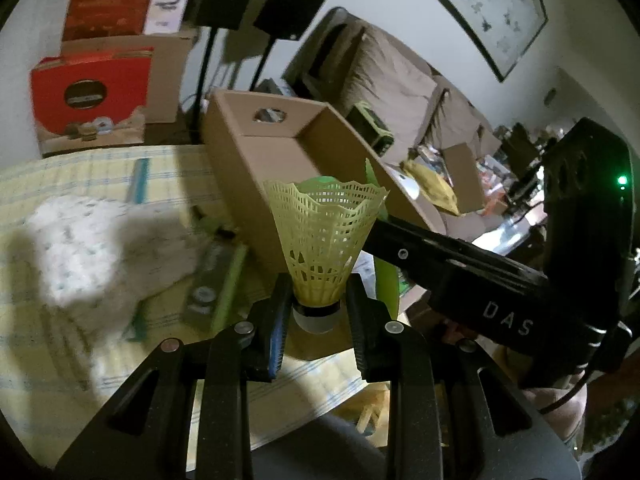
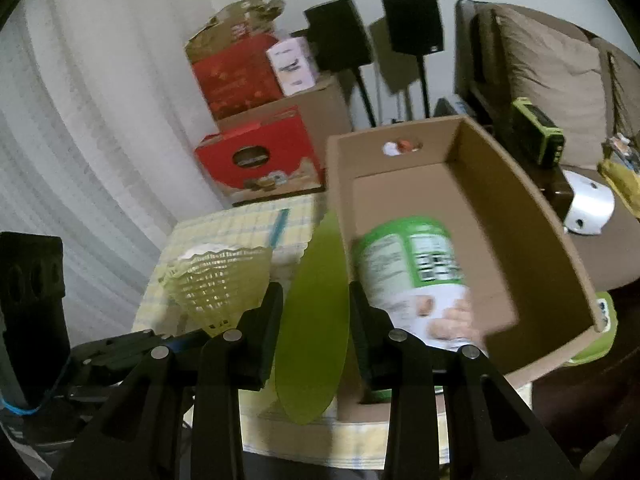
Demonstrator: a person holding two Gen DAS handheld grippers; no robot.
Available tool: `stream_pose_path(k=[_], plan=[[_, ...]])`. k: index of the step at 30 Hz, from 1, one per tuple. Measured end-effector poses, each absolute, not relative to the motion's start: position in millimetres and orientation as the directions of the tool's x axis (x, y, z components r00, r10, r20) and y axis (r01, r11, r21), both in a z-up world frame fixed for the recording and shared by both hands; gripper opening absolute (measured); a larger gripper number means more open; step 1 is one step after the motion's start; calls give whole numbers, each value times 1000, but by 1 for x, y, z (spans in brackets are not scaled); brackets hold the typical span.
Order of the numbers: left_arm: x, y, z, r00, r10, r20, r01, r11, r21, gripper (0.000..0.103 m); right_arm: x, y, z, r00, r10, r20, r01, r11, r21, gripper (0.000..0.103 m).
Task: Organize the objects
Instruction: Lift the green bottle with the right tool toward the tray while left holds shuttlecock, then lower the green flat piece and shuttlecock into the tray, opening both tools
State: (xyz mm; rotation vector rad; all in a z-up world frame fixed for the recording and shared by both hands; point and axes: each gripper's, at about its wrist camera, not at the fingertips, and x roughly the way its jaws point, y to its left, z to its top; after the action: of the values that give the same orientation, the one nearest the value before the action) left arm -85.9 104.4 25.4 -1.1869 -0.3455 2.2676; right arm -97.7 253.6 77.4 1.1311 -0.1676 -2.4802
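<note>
Left wrist view: left gripper point(image 1: 316, 316) fingers clamp the shuttlecock point(image 1: 322, 236), a yellow plastic mesh cone, by its rounded white base.
Right wrist view: right gripper point(image 2: 314, 320) fingers pinch a thin, smooth green plastic lid point(image 2: 314, 320) on edge.
Cardboard box point(image 2: 516, 216): matte brown, open-topped.

You hold a pale yellow shuttlecock point(image 1: 324, 236) with a lattice skirt, a black band and a white cork base. Your other gripper carries a translucent lime-green disc point(image 2: 314, 320). The tablecloth point(image 1: 80, 172) is cream-yellow with a light blue check. The open box point(image 2: 516, 216) is plain brown cardboard; the canister point(image 2: 412, 268) in it is white with a green label and black print. Near the cloth's left edge lies a white, grey-speckled cloth point(image 1: 88, 248). The far cartons point(image 1: 92, 92) are red.
</note>
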Motion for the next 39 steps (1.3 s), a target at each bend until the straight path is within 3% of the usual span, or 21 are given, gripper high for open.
stream_pose_path(k=[23, 39], plan=[[-111, 200, 40, -484, 518, -706, -408, -847, -341, 25, -117, 345, 75, -666, -268, -697, 217, -963, 163, 32], [-136, 251, 13, -442, 506, -740, -378, -854, -358, 25, -150, 381, 51, -656, -190, -731, 206, -976, 69, 32]])
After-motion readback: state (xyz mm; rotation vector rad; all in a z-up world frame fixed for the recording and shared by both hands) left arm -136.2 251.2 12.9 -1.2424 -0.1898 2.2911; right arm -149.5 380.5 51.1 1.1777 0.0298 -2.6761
